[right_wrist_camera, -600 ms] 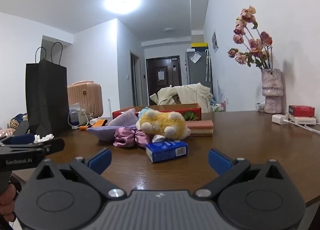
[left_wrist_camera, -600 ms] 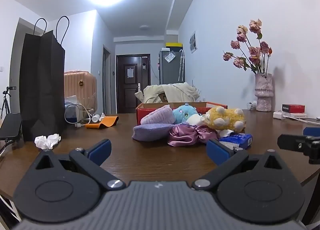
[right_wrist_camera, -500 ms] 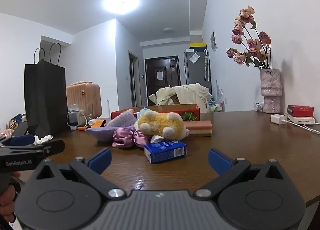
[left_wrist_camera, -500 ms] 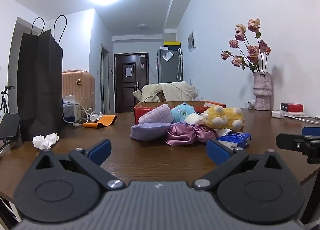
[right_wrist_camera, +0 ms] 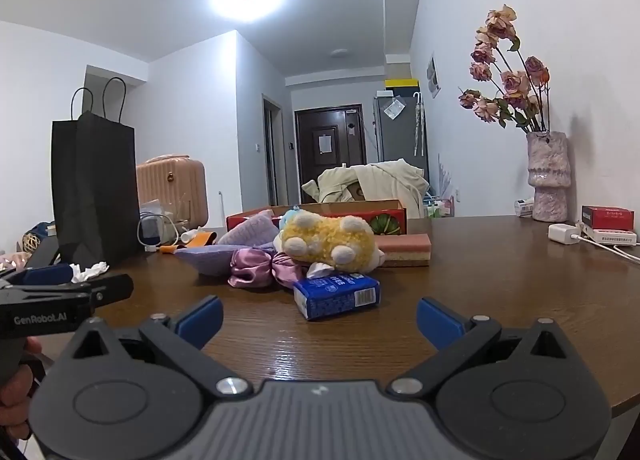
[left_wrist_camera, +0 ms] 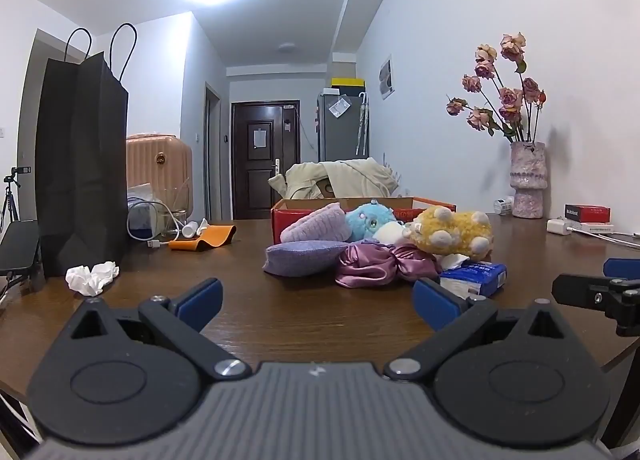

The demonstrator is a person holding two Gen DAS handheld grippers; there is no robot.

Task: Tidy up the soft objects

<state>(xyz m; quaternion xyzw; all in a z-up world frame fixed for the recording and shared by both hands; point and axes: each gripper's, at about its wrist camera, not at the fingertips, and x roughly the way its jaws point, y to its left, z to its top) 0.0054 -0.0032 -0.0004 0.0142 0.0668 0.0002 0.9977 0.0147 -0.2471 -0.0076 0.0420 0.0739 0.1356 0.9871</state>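
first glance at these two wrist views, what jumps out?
The heap of soft things mid-table: a yellow plush toy lying on top, a pink satin scrunchie and a purple pouch in front of the red cardboard box, with a blue tissue pack nearest the camera. A tall black paper bag stands at the left edge, and a vase of dried roses by the right wall.

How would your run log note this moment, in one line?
left gripper: open, empty | right gripper: open, empty | soft toys: piled on table, untouched
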